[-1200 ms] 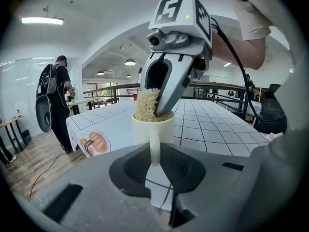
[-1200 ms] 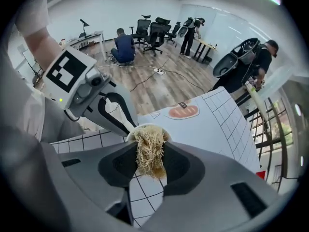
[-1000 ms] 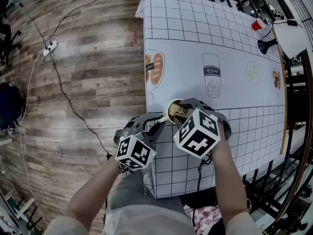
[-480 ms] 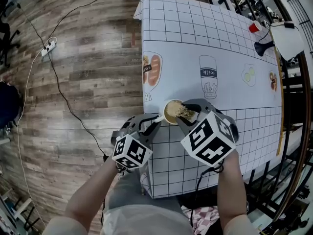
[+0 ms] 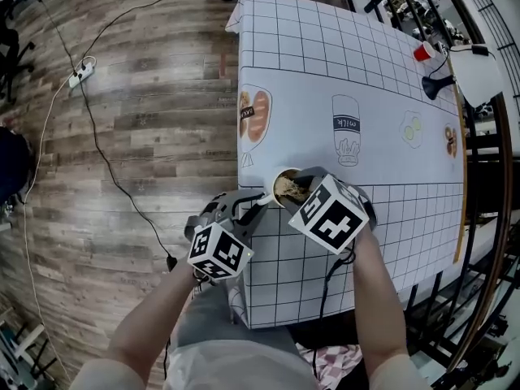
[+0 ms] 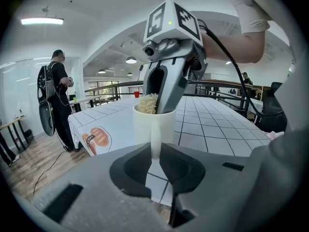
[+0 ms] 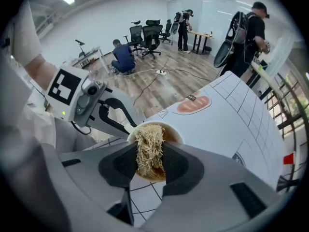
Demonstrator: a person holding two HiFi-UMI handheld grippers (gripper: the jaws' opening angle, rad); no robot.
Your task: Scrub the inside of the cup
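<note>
Two forearms (image 5: 380, 295) stretched forward, left gripper (image 5: 259, 205) tilted gently down, clamped on the handle (image 6: 155, 146) of the cream ceramic cup (image 6: 166, 127) at the edge of the grid-patterned tablecloth (image 5: 325, 47), right gripper (image 7: 150, 161) pointing steeply down, pinching a tan fibrous scrubber (image 7: 148, 141) inside the cup.

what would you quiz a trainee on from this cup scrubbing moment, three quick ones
1. True or false: the left gripper is shut on the handle of the cream cylindrical cup.
2. Pick one: the right gripper holds A) a blue sponge, B) a tan fibrous scrubber wad, C) a metal spoon.
3. Short answer: where does the scrubber wad sit relative to the cup?

Key
1. True.
2. B.
3. Inside the cup, with its top showing above the rim.
</note>
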